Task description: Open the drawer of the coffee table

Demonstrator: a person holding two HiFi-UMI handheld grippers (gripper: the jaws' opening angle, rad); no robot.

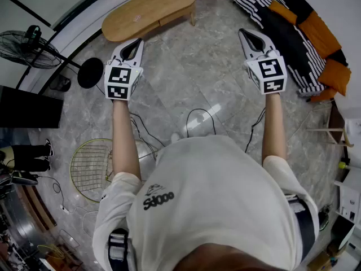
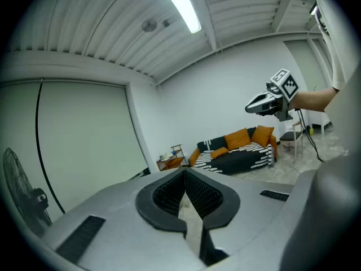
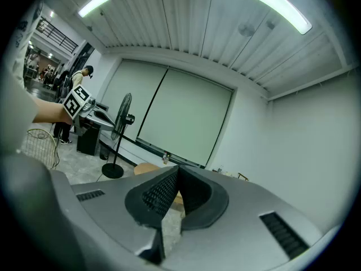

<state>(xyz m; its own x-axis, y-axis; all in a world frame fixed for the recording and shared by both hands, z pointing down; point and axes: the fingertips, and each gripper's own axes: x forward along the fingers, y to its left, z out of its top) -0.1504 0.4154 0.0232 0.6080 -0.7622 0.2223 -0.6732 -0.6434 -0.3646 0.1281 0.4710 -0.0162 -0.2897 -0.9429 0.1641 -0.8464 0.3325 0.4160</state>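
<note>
— How far along is the task judged to be?
— It is judged not yet begun. The coffee table (image 1: 149, 10) is left untouched, well ahead on the floor, and no drawer can be made out. The left hand-held gripper (image 1: 135, 43) and right hand-held gripper (image 1: 244, 34) are held in the air, jaws pressed together on nothing.
— How is the table laid?
— Its long axis is set from lower left to upper right in the head view, beyond the left hand-held gripper.

- Pedestal fan (image 1: 27, 47), black: upper left, round base (image 1: 90, 73) beside it.
- Sofa (image 1: 290, 38), black, with orange cushions (image 1: 319, 30) and a striped throw (image 1: 255, 3): upper right.
- Wire basket (image 1: 90, 169), gold: lower left.
- Cables (image 1: 198, 116), black: centre, on the grey marble floor (image 1: 192, 66).
</note>
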